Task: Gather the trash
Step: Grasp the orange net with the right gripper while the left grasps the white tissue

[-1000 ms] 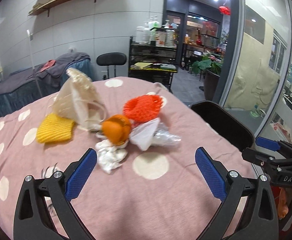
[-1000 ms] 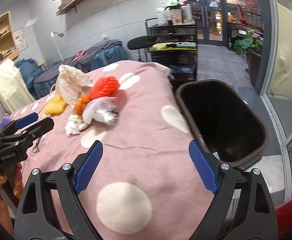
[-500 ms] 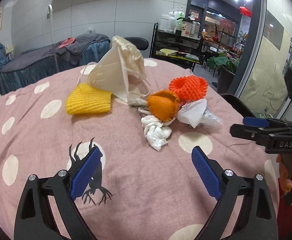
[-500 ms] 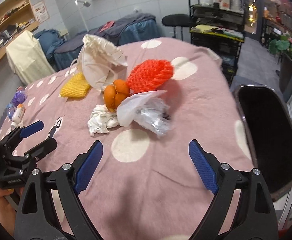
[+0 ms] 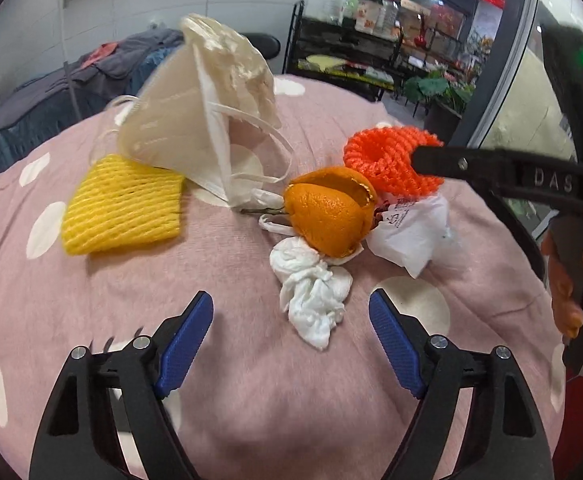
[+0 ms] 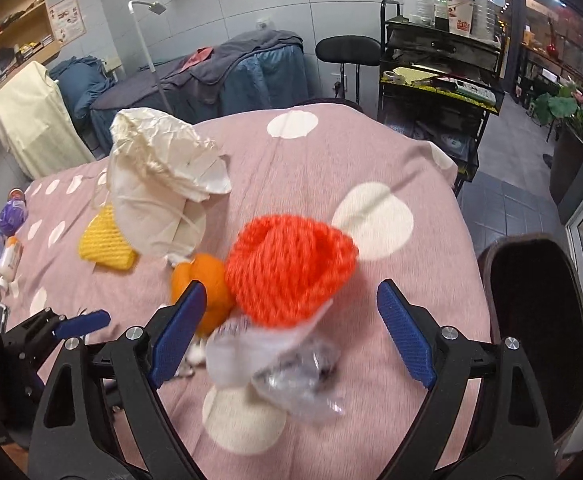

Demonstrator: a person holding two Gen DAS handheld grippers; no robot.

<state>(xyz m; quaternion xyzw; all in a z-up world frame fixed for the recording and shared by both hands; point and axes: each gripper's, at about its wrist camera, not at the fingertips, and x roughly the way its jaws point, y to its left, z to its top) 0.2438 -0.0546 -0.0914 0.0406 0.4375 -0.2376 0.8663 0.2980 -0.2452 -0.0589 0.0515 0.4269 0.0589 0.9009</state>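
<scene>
Left gripper [image 5: 291,320] is spread wide around the crumpled tissue [image 5: 313,290]; right gripper [image 6: 287,320], also spread, straddles the red foam net [image 6: 287,268], both positioned for pickup.

Pink white-dotted cover [image 5: 219,288], orange peel [image 5: 327,216], yellow net [image 5: 123,204], red net [image 6: 287,268]

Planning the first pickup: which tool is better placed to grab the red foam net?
Right. The open right tool has the red foam fruit net between its fingers; the open left tool faces the crumpled white tissue.
</scene>
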